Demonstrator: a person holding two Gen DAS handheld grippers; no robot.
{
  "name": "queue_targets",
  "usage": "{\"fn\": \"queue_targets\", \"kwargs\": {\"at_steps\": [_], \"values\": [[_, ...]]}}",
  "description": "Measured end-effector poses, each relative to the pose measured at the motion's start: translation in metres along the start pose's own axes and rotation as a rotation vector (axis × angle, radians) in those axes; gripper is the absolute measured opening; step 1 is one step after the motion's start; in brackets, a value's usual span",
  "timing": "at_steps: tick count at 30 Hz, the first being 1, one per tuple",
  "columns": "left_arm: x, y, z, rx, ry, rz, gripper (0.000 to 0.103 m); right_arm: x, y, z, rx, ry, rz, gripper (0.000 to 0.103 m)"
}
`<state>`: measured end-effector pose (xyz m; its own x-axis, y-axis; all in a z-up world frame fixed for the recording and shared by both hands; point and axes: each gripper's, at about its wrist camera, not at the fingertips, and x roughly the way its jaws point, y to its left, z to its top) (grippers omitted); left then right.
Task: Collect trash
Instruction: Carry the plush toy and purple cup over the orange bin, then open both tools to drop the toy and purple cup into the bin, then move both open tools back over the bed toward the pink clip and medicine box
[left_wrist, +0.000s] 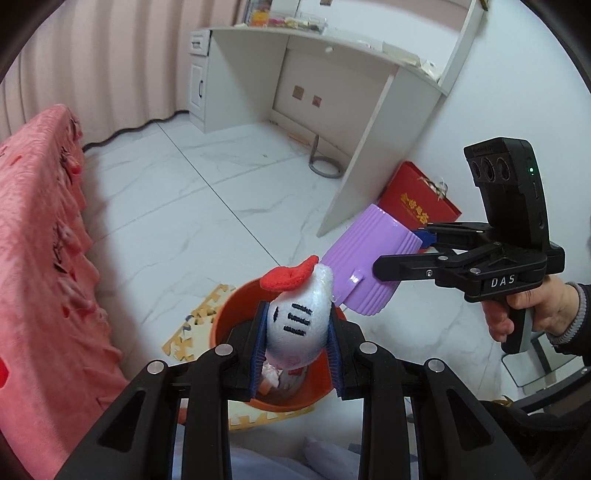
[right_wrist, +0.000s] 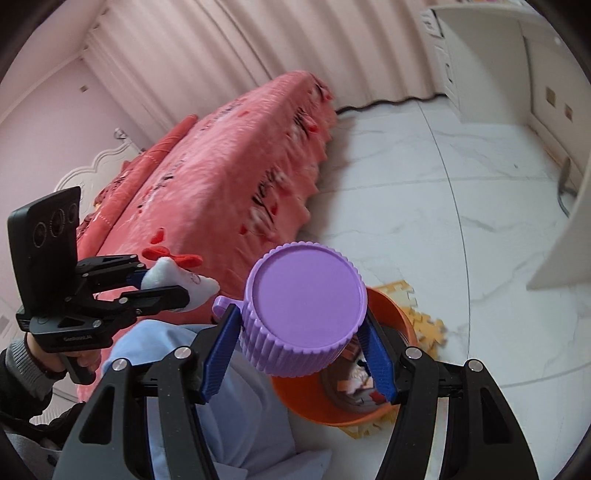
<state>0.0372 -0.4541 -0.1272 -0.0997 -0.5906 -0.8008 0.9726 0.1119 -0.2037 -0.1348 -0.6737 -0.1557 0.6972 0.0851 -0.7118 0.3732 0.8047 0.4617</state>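
My left gripper (left_wrist: 295, 332) is shut on a white plush toy (left_wrist: 299, 321) with a red bow and holds it above the orange bin (left_wrist: 236, 306). My right gripper (right_wrist: 303, 343) is shut on a ribbed purple cup (right_wrist: 306, 295), held base-forward over the orange bin (right_wrist: 306, 398), which has scraps inside. The right gripper with the cup (left_wrist: 369, 258) shows in the left wrist view just right of the plush. The left gripper with the plush (right_wrist: 177, 282) shows at the left of the right wrist view.
The bin stands on a yellow foam mat (left_wrist: 199, 321) on a white marble floor. A bed with a pink cover (right_wrist: 221, 192) is to the left. A white desk (left_wrist: 332, 74) and a red box (left_wrist: 417, 199) stand by the far wall.
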Motion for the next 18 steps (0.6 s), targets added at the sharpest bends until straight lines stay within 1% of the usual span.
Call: {"fn": "queue_targets", "kwargs": {"at_steps": [3,5,6,7,9,10,11,13,18], "values": [[0.011,0.002,0.002,0.000,0.021,0.000,0.032,0.007,-0.006,-0.002,0.014,0.007,-0.002,0.064],[0.016,0.001,0.003,0.000,0.030,0.007,0.034,0.011,-0.007,0.001,0.020,0.007,0.000,0.064],[0.020,0.003,0.004,-0.001,0.035,0.018,0.038,0.013,-0.006,0.003,0.020,0.007,-0.002,0.064],[0.022,0.003,0.005,-0.002,0.040,0.024,0.049,0.015,-0.007,0.003,0.018,0.006,-0.008,0.065],[0.030,0.007,0.004,-0.011,0.049,0.047,0.064,0.023,-0.011,0.004,0.020,0.022,-0.026,0.068],[0.032,0.007,0.003,-0.014,0.053,0.053,0.066,0.028,-0.013,0.003,0.028,0.034,-0.036,0.074],[0.035,0.008,0.003,-0.019,0.059,0.055,0.066,0.031,-0.016,0.001,0.037,0.037,-0.046,0.075],[0.038,0.009,-0.001,-0.034,0.071,0.049,0.066,0.035,-0.021,-0.001,0.051,0.043,-0.042,0.075],[0.035,0.010,-0.008,-0.044,0.087,0.046,0.066,0.037,-0.016,-0.005,0.051,0.054,-0.034,0.075]]}}
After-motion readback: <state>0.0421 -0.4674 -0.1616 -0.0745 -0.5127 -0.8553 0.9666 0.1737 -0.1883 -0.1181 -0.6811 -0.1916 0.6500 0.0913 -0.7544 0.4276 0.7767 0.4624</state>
